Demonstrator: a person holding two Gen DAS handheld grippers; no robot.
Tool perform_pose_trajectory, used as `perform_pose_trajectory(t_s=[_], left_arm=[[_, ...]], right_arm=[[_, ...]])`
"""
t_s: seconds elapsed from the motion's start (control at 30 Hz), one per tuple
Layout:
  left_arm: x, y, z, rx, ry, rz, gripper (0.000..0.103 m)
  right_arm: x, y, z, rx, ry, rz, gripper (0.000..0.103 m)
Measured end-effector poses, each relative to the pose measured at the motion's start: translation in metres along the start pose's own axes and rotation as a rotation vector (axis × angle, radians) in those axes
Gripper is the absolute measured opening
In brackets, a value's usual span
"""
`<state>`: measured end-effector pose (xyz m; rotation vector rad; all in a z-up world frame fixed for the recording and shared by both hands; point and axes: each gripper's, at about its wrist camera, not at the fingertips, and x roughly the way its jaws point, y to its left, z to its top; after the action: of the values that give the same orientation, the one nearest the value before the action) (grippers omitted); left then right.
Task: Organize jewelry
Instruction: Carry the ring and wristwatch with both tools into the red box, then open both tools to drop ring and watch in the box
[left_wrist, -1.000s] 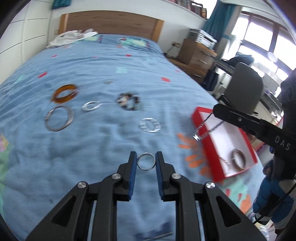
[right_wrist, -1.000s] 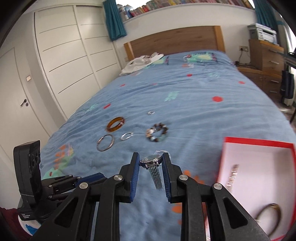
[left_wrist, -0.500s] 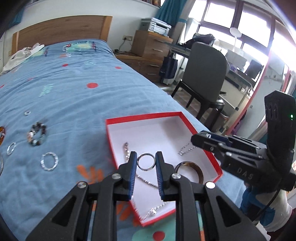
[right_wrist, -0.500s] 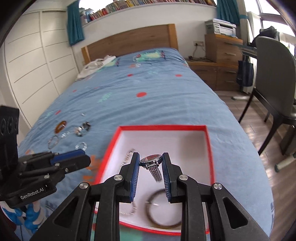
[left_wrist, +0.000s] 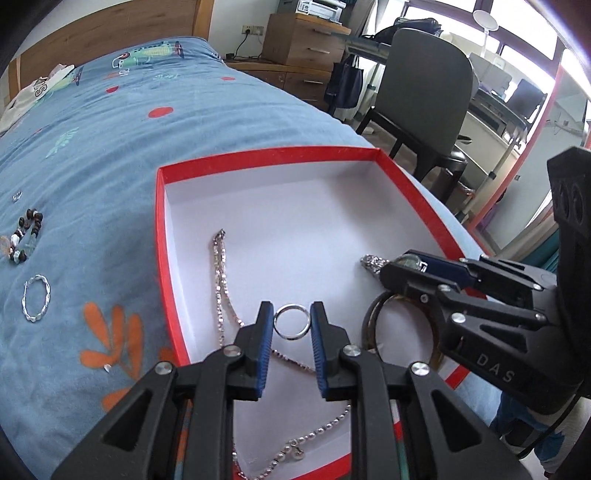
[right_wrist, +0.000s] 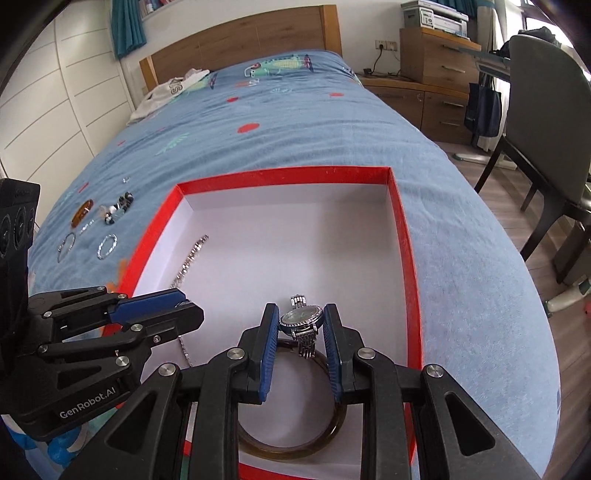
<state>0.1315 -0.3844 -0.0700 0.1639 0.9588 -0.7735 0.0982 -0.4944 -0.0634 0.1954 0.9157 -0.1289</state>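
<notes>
Our left gripper pinches a silver ring over the red box, whose white far half lies bare; our right gripper grips a watch above a bangle. Only the right view shows the amber bangle on the bed

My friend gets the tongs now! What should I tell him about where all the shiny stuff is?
Left tongs: shut on a silver ring, above the red box.
Right tongs: shut on a wristwatch, also above the box.
Already in the box: a silver chain, a beaded chain and a brown bangle.
Left to do: let go of the ring and watch into the box, then fetch what lies on the blue bedspread: twisted silver bangle, bead bracelet, amber bangle, and other small silver pieces beside them.
</notes>
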Motion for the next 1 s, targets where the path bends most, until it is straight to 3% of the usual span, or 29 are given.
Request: perform_pose_trajectory(t_s=[0.57,1.0], left_arm=[[-0.008,0.0,-0.006,0.015,-0.024,0.028,0.02],[-0.064,-0.01,-0.006,0.031,-0.108,0.062,0.025]], right_arm=[[-0.007,0.008,-0.005,-0.024,0.016,-0.036,0.028],[-0.052,0.011,-0.014,0.006,-0.039,-0.065,0.037]])
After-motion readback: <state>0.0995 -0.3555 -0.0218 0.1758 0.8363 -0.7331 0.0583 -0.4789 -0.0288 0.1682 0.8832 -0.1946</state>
